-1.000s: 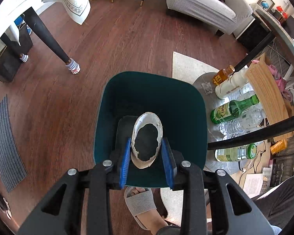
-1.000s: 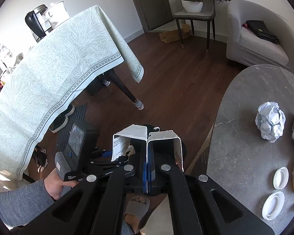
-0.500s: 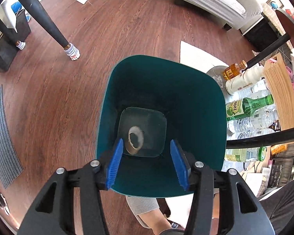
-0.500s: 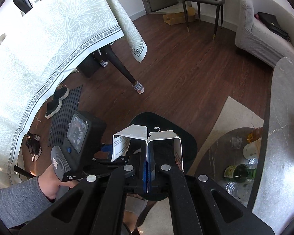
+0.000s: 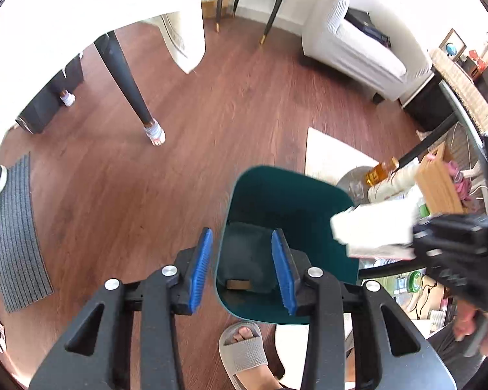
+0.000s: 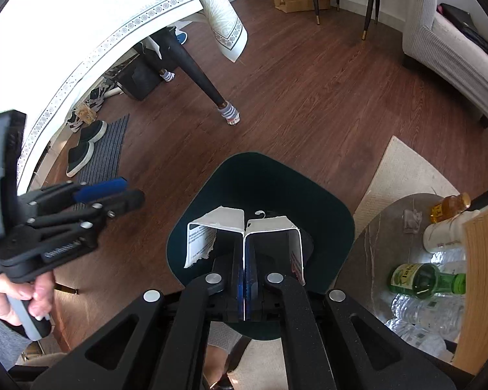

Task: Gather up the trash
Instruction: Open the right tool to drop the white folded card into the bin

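A dark teal trash bin point(image 5: 296, 191) stands on the wood floor; it also shows in the right wrist view point(image 6: 328, 204). My left gripper point(image 5: 242, 271) is open and empty, over the bin's left rim. My right gripper point(image 6: 244, 279) is shut on a torn white carton piece point(image 6: 260, 227) and holds it above the bin's opening. That carton point(image 5: 371, 227) and the right gripper show at the right of the left wrist view. The left gripper point(image 6: 107, 191) shows at the left of the right wrist view. A small brown scrap point(image 5: 237, 284) lies on the bin's bottom.
A low round grey shelf point(image 6: 393, 227) with several bottles sits right of the bin. A table leg point(image 5: 127, 84) under a white tablecloth stands to the left. A grey mat point(image 5: 16, 230) with shoes, a beige rug point(image 6: 403, 175) and a sofa point(image 5: 351, 48) are around. My slippered foot point(image 5: 244, 351) is below.
My left gripper opened and dropped the round paper piece into the bin, then drew back to the left. My right gripper moved over the bin with the carton.
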